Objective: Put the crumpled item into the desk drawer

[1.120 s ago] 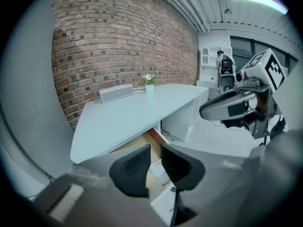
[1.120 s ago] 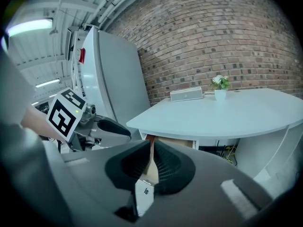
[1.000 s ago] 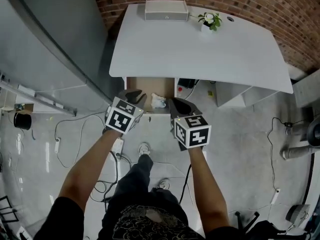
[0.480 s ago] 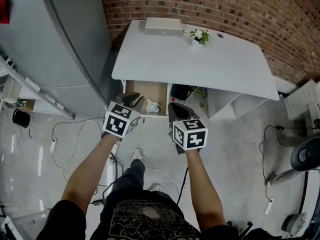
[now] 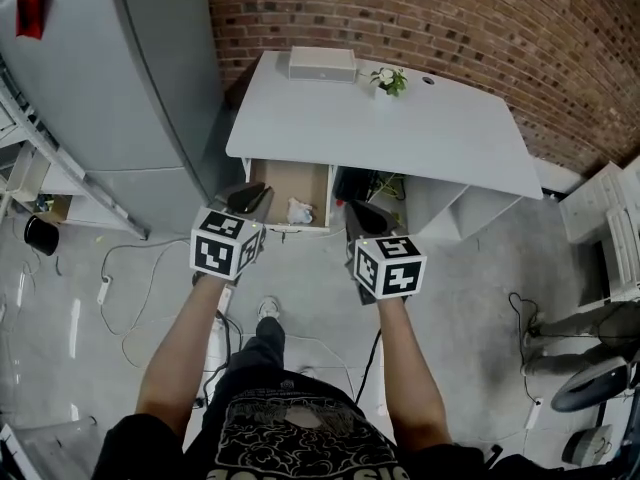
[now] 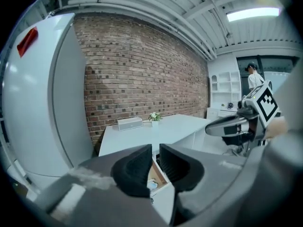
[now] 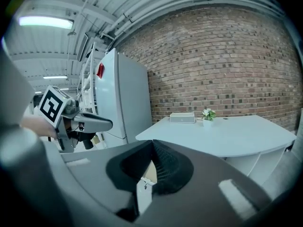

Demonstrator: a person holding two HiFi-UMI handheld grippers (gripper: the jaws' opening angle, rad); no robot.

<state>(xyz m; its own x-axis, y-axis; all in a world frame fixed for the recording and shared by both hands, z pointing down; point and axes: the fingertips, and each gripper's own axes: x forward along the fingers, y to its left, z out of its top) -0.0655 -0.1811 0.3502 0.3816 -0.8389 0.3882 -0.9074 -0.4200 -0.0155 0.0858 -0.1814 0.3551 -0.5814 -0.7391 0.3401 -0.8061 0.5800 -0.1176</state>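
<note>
Brick wall (image 5: 450, 18) runs along the far side of the room, and a white desk (image 5: 400, 128) stands against it with a flat white box (image 5: 322, 64) and a small potted plant (image 5: 387, 80) near its far edge. A tall grey refrigerator (image 5: 130, 78) fills the left side, and loose cables (image 5: 120, 268) trail over the pale concrete floor (image 5: 470, 298) in front of it. Under the left part of the desk the drawer (image 5: 285, 176) is pulled out toward the person, its wooden bottom showing and its length running from far to near. The crumpled item (image 5: 299, 211) lies inside it, in the near right corner, close to the drawer front. It is a small white lump, about as wide as it is long, so from the head view I cannot give it a long axis or say which way it points. The person stands just short of the drawer with both arms held out. The left gripper (image 5: 250, 198) hangs over the drawer's near left corner, and the right gripper (image 5: 360, 216) sits just right of the drawer front, level with it. Neither touches the drawer or the lump. In the left gripper view the left gripper (image 6: 155, 164) has its jaws parted by only a narrow slit, with nothing held. Through that slit the drawer (image 6: 157, 174) and the crumpled item (image 6: 151, 184) show below. In the right gripper view the right gripper (image 7: 151, 148) has its jaws closed tip to tip on nothing, and the left gripper (image 7: 102, 123) is out to its left.
</note>
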